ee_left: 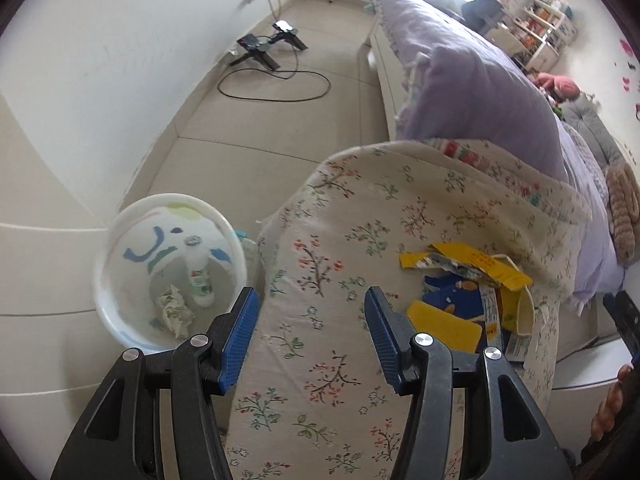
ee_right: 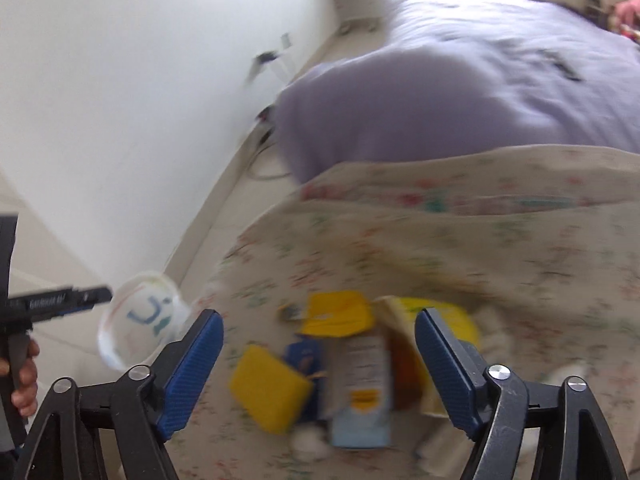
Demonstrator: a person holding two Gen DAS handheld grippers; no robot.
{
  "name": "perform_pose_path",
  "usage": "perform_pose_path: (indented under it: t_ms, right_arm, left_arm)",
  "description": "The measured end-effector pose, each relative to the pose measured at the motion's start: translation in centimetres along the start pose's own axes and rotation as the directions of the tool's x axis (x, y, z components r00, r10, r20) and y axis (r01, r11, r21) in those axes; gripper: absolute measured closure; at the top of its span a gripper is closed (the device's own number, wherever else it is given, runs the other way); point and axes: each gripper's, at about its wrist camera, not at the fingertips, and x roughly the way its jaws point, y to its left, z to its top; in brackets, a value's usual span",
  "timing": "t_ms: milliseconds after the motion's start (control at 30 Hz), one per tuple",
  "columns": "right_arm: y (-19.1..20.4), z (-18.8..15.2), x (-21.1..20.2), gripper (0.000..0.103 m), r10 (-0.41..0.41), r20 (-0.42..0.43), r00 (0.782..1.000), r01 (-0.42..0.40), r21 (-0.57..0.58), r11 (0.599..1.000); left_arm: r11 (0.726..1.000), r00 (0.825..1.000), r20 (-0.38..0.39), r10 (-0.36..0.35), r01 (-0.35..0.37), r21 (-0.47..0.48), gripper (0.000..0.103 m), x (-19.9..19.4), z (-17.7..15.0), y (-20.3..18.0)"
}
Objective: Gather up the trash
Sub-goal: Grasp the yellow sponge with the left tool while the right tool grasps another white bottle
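Observation:
A pile of trash lies on a floral blanket (ee_left: 320, 240): torn yellow wrappers (ee_left: 492, 264), a blue packet (ee_left: 448, 292) and a yellow pack (ee_left: 444, 326). My left gripper (ee_left: 312, 336) hangs open over bare blanket, left of the pile, nothing between its pads. A white bin (ee_left: 172, 198) on the floor at left holds a small bottle (ee_left: 198, 276) and crumpled paper (ee_left: 174, 310). The right wrist view is blurred. There my right gripper (ee_right: 320, 368) stands open above a light blue carton (ee_right: 360, 400), and a yellow pack (ee_right: 268, 388) lies left of it. Nothing is gripped.
A hand holds the left gripper (ee_right: 92, 296) at the left edge, beside the bin (ee_right: 120, 344). A bed with a purple cover (ee_left: 460, 80) runs behind the blanket (ee_right: 480, 248). A black stand with a looped cable (ee_left: 272, 84) lies on the tiled floor by the white wall.

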Motion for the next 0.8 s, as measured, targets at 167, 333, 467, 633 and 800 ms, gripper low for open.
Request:
perform_pose_path:
  t_ms: [167, 333, 467, 633, 800]
  right_arm:
    - [-7.2, -1.2, 0.0, 0.019, 0.014, -0.019, 1.000, -0.009, 0.214, 0.977]
    - [-11.2, -1.9, 0.8, 0.019, -0.020, -0.070, 0.997, 0.041, 0.317, 0.947]
    - [-13.4, -3.2, 1.6, 0.019, -0.046, -0.131, 0.990, 0.092, 0.373, 0.923]
    - [-15.4, -4.4, 2.3, 0.019, -0.103, -0.206, 0.973, 0.178, 0.393, 0.902]
    - [-17.7, -5.4, 2.8, 0.020, -0.121, -0.254, 0.960, 0.227, 0.446, 0.866]
  left_arm:
    - [0.991, 0.993, -0.107, -0.052, 0.064, 0.121, 0.045, 3.0, -2.3, -5.7]
    - [0.985, 0.970, -0.196, -0.144, 0.159, 0.060, 0.045, 5.6, -3.7, -8.2]
    - [0.972, 0.950, -0.210, -0.231, 0.216, -0.090, 0.045, 6.7, -4.9, -8.2]
    - [0.958, 0.927, -0.249, -0.280, 0.251, -0.141, 0.045, 8.1, -6.0, -9.1]
    - [0.905, 0.911, -0.200, -0.360, 0.289, -0.312, 0.037, 9.2, -5.7, -7.7]
